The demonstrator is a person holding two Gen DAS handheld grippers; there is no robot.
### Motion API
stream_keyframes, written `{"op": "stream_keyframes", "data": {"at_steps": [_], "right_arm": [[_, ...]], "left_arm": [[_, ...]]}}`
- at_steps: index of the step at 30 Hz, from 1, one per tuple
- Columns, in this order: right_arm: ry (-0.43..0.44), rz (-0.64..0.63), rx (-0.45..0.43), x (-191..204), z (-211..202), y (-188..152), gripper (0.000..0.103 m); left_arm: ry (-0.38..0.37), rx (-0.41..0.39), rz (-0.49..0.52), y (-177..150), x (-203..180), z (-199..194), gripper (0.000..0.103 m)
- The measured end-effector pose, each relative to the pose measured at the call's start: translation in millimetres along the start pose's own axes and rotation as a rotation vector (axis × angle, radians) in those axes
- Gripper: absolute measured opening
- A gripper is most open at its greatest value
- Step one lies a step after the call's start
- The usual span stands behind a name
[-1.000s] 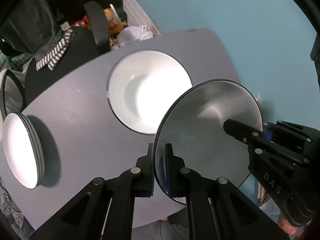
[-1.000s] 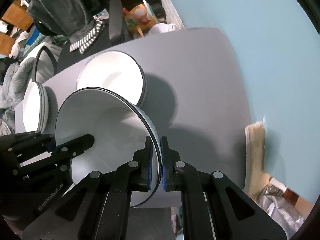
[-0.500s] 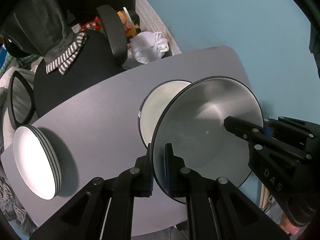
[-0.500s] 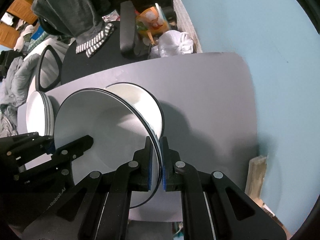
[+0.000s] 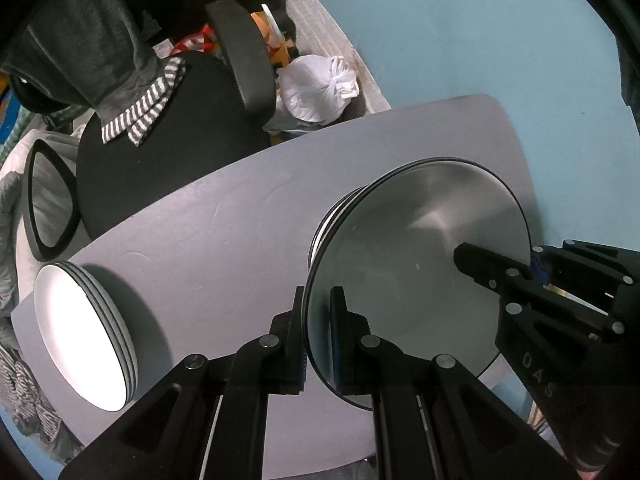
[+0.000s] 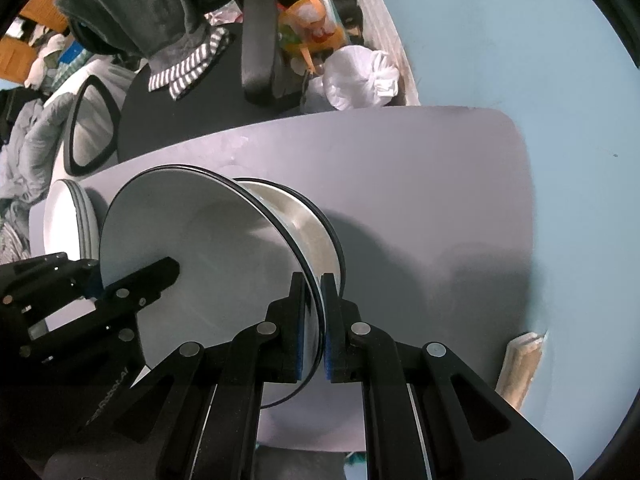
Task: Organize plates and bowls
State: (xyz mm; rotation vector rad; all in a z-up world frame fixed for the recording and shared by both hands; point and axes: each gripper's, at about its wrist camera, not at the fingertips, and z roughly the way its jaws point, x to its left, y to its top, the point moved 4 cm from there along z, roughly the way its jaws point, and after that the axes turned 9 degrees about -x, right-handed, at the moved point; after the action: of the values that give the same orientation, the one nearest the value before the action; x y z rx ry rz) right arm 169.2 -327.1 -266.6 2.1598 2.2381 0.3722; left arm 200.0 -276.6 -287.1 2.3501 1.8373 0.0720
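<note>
Clamped on opposite rim edges by the left gripper point(image 5: 318, 334) and the right gripper point(image 6: 312, 330), jaws nearly closed, a white bowl point(image 6: 208, 248) is held directly above a second bowl point(image 6: 316, 236) on the grey table point(image 6: 420, 184). A plate stack point(image 5: 86, 336) is seen well apart, at the table's edge. Bare tabletop lies between stack and bowls.

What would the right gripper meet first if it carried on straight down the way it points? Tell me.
Most likely the bowl resting on the grey table: the plate clamped in the right gripper hangs directly over it. How much gap remains between them is hard to judge.
</note>
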Motion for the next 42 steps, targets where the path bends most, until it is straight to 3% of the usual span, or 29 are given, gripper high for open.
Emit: {"op": "stream_keyframes", "data": {"at_steps": [14,27,42], "right_arm": [[0.003,0.027,0.035,-2.8,7.0,2.8,0.007],[-0.003,0.046,0.075,-2.2,5.1,4.2,0.009],[-0.026,0.050,0.077,1.1,-3.0,9.8,0.029]], "left_arm": [[0.041,0.042,0.028,1.3,-2.4,13.8,0.013],[0.082,0.035,0.054,3.3,-3.7,8.1,0.017],[0.069,-0.004,0.010,2.0,-2.5,-3.6,0.024]]}}
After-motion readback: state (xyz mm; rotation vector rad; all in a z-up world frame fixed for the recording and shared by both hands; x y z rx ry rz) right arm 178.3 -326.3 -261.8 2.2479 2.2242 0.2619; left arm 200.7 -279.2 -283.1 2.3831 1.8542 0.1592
